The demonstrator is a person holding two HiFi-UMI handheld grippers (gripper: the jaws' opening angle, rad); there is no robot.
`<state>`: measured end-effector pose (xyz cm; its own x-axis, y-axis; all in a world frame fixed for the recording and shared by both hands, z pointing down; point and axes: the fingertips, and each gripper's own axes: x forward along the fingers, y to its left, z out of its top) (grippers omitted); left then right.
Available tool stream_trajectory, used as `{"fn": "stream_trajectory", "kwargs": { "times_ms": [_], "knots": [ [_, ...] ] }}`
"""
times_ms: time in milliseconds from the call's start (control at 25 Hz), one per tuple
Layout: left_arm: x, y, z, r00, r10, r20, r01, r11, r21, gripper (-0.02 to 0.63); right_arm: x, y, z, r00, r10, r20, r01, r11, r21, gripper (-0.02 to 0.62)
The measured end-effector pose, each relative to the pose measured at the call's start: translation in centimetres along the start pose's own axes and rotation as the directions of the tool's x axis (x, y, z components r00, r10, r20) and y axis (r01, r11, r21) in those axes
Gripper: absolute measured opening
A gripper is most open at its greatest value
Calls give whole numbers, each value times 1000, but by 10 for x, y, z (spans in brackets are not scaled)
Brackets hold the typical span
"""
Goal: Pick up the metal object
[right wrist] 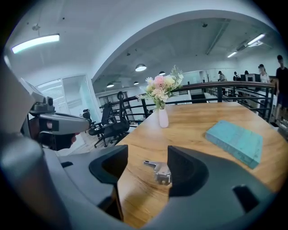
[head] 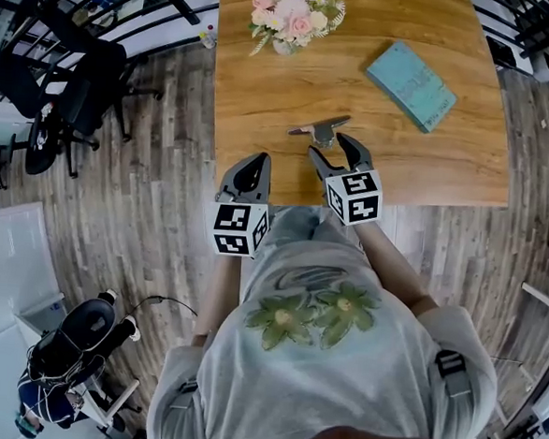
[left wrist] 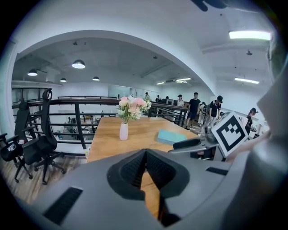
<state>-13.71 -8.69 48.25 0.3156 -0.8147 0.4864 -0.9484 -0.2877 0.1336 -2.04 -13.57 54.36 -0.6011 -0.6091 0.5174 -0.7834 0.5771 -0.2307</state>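
Head view: 1 wooden bench [head: 263, 119], seen from above. On it, 3 things:
- 1 metal object [head: 318, 130], lying flat near front edge.
- 1 vase of pink and white flowers [head: 290, 20] at far side.
- 1 teal book [head: 410, 85] off to the right, cover print too faint to read.

2 tongs in all. Right tongs [head: 334, 152] over front edge, tips spread, just short of metal object. Left tongs [head: 250, 168] near front-left corner, well apart from it. 1 marker cube [head: 356, 196] on each, so 2, w/ black-and-white square patterns. 2 black office chairs [head: 77, 97] on plank floor [head: 154, 205] left of bench.

Left gripper view: pads pressed together, nothing between them, bench top showing beyond. Ahead, 1 vase and 1 book. Black railing [left wrist: 76, 117] behind, 2 chairs at left, several people [left wrist: 194, 105] in bkgd. Other cube at right, 1 marker face towards camera.

Right gripper view: pads wide apart, gripping nothing. Metal object flat on bench between the 2 pads, nearer the right-hand one; contact w/ it unclear. Vase straight beyond, book to the right.
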Motion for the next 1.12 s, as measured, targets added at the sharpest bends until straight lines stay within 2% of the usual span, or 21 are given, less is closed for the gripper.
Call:
{"fn": "stream_trajectory", "kwargs": {
  "times_ms": [320,800,1120],
  "knots": [
    [25,9,-7,999,-21,-43,20,1000,-10,14,24,-16,-18,997,-39,-59,41,999,35,270],
    [45,11,-28,993,-46,-106,40,998,-54,15,50,-29,-41,988,-46,-145,58,995,80,278],
    [57,16,-38,989,-53,-140,45,997,-64,15,66,-42,-53,978,-97,-186,118,987,108,284]
  ]
}}
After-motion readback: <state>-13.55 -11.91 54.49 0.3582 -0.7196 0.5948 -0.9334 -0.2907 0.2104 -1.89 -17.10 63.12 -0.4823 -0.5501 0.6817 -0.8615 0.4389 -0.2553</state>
